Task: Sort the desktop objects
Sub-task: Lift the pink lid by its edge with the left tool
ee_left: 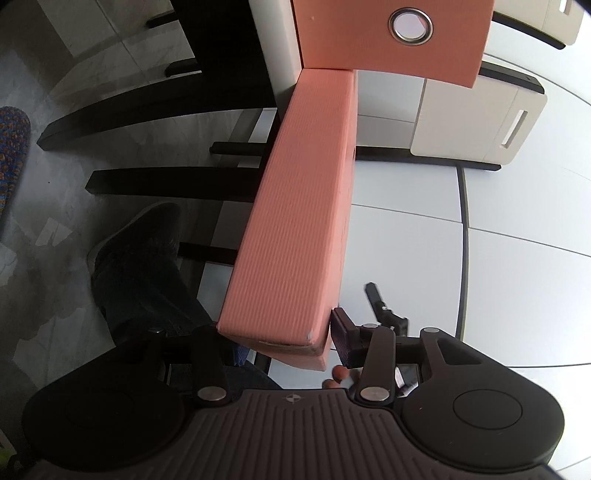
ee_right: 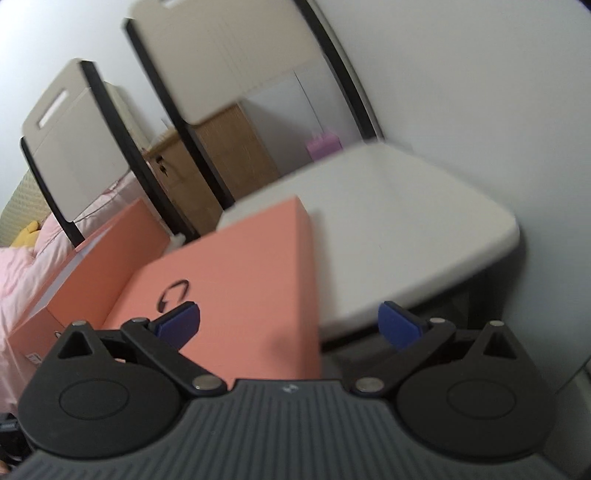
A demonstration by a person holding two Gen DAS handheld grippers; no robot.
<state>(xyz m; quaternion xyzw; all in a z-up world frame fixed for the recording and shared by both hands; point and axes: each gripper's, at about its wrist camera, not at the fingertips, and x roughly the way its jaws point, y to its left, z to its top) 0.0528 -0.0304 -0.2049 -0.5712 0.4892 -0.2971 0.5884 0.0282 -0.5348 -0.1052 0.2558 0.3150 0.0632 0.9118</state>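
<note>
A salmon-pink box (ee_left: 295,229) fills the left wrist view. My left gripper (ee_left: 280,343) is shut on its near end, with one dark pad (ee_left: 343,332) pressed on its right side; the other finger is hidden behind the box. A second pink box face with a metal ring hole (ee_left: 410,25) stands behind it. In the right wrist view the same pink box (ee_right: 236,295) with a black ring mark lies close in front, beside another pink box (ee_right: 96,273). My right gripper (ee_right: 288,325) is open and empty, blue pads (ee_right: 400,326) spread wide.
A white table (ee_left: 517,258) lies to the right, with cream chairs (ee_left: 480,122) at its far side. A small black object (ee_left: 384,306) lies on the table near my left gripper. Dark chair legs, floor and a shoe (ee_left: 136,240) are on the left. A cream stool seat (ee_right: 388,240) stands ahead.
</note>
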